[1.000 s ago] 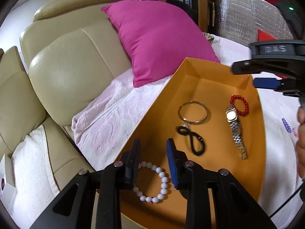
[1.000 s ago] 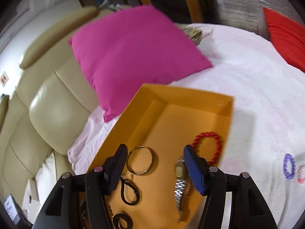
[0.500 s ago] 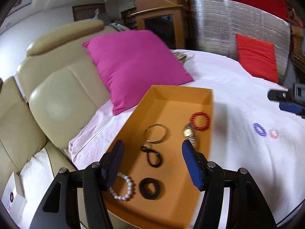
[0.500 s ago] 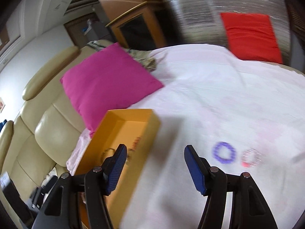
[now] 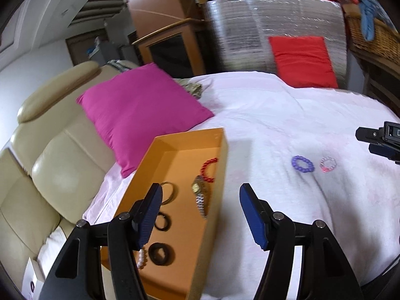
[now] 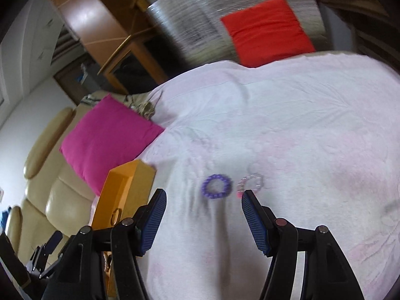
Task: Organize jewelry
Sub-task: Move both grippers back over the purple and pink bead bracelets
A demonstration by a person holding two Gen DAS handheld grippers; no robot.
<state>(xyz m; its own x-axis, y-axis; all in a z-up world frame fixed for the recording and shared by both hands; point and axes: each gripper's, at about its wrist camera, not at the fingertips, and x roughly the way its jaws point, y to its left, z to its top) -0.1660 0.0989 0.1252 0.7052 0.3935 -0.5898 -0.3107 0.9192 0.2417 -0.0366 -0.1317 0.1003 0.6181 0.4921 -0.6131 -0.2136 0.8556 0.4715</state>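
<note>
An orange box (image 5: 223, 165) lies on the blanket and holds a red bead bracelet (image 5: 208, 170), a watch (image 5: 200, 198), a metal bangle (image 5: 170, 192), two black hair ties (image 5: 161, 253) and a white bead bracelet (image 5: 141, 258). My left gripper (image 5: 200, 200) hangs open and empty above the box's right wall. To the right, a purple bracelet (image 5: 302, 164) and a pale pink one (image 5: 328, 165) lie on the blanket. My right gripper (image 6: 203, 200) is open just short of the purple bracelet (image 6: 216, 186), with the pink bracelet (image 6: 251, 182) beside its right fingertip. It holds nothing.
A magenta cushion (image 5: 142, 107) leans on the cream leather sofa (image 5: 57, 160) behind the box. The white-pink blanket (image 6: 300, 137) spreads to the right. A red cushion (image 5: 302, 60) rests against a silver foil panel (image 5: 250, 30) at the back, with a wooden cabinet (image 5: 170, 47) beside it.
My left gripper widened from around the white bead bracelet, which stays in the box, then lifted back and swung right. My right gripper swept right from above the box to the purple and pink bracelets.
</note>
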